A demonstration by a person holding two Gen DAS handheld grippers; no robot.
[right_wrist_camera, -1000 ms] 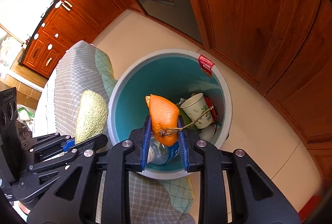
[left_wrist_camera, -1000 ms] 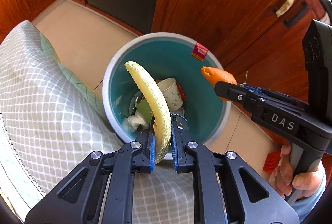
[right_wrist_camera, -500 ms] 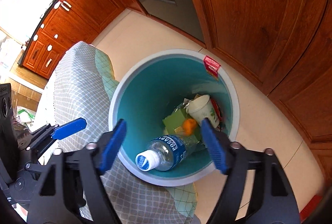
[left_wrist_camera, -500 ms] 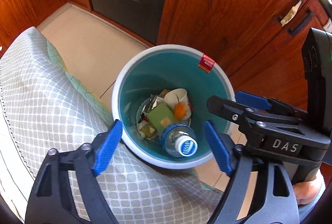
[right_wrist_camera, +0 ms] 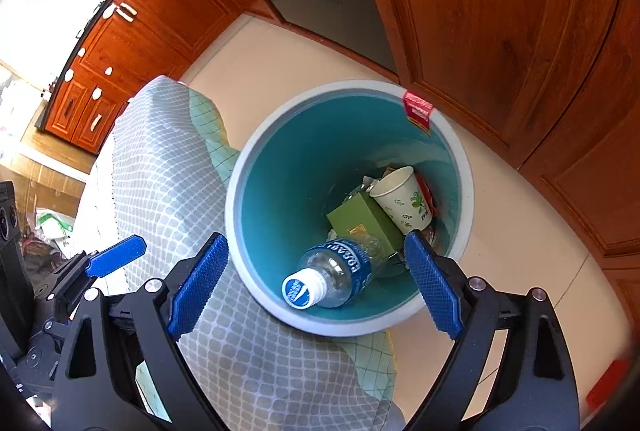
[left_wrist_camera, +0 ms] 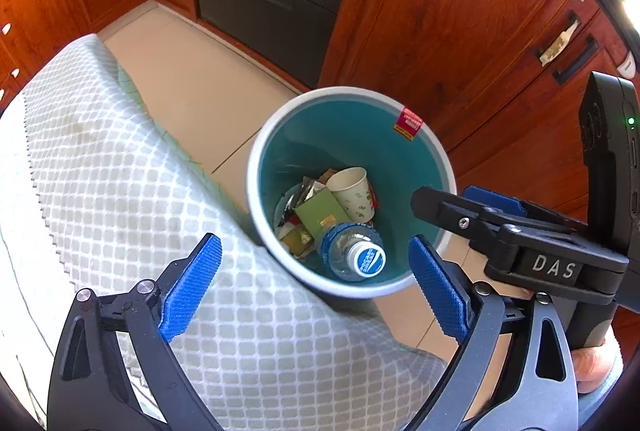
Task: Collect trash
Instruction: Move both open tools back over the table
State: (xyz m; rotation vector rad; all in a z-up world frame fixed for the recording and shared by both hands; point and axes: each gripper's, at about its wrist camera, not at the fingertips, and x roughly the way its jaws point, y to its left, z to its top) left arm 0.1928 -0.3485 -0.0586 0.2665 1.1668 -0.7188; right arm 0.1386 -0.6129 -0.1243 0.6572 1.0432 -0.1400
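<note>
Trash bin (right_wrist_camera: 248, 167), teal inside, pale rim, on the tiled floor (right_wrist_camera: 520, 231) beside a table edge draped in checked cloth (left_wrist_camera: 120, 171). Contents: plastic bottle (right_wrist_camera: 336, 277), paper cup (right_wrist_camera: 402, 199), green box (right_wrist_camera: 360, 217), wrappers. Left gripper (left_wrist_camera: 316, 289) and right gripper (right_wrist_camera: 316, 281): both above the bin, jaws spread wide, holding nothing.

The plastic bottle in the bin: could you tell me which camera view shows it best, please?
The right wrist view: the plastic bottle lies side-on there, with cap, neck and blue label all visible inside the teal bin. In the left wrist view the bottle points almost straight at the camera, so mostly its cap and shoulder show.
</note>
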